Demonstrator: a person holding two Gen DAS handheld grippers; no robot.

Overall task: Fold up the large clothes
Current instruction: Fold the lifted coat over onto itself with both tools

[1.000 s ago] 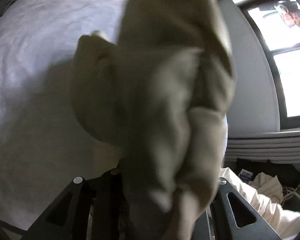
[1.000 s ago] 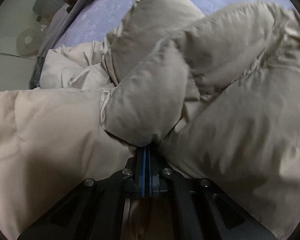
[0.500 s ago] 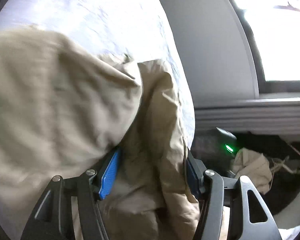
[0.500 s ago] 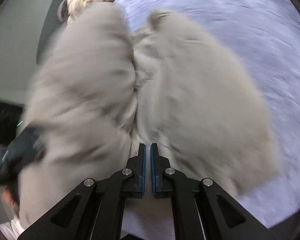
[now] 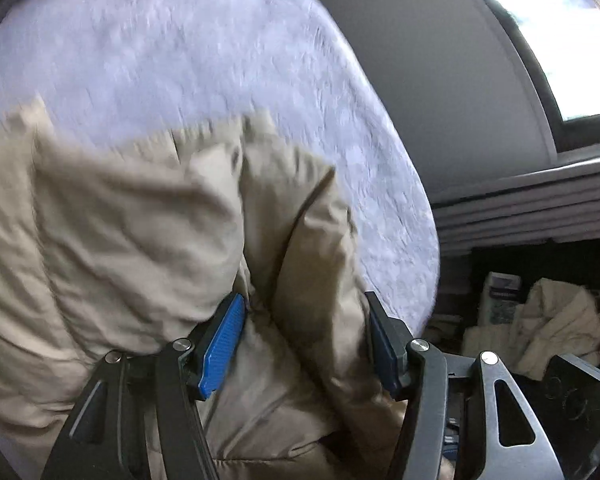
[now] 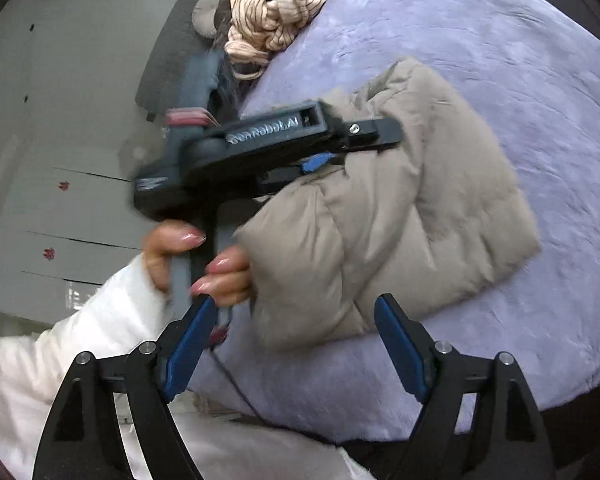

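A beige puffer jacket [image 6: 400, 220] lies bunched in a folded heap on the lavender bed cover [image 6: 520, 60]. My left gripper [image 6: 360, 146] rests on the jacket's far side, held by a person's hand [image 6: 220, 276]. In the left wrist view a thick fold of the jacket [image 5: 120, 240] runs between the left gripper's [image 5: 305, 298] parted jaws; the left blue pad [image 5: 224, 344] shows bare, so nothing is clamped. My right gripper [image 6: 294, 308] hovers above the jacket's near edge with its jaws opening and nothing between them.
A striped cloth pile [image 6: 276, 12] sits at the bed's far end. A white sleeve [image 6: 60, 360] fills the lower left of the right wrist view. Beside the bed are a grey wall, a window [image 5: 560, 40] and cream cloth [image 5: 548, 320] among floor clutter.
The right gripper let go of the jacket, opened wide and pulled up and back. The left gripper's jaws parted and it came down with the jacket onto the bed.
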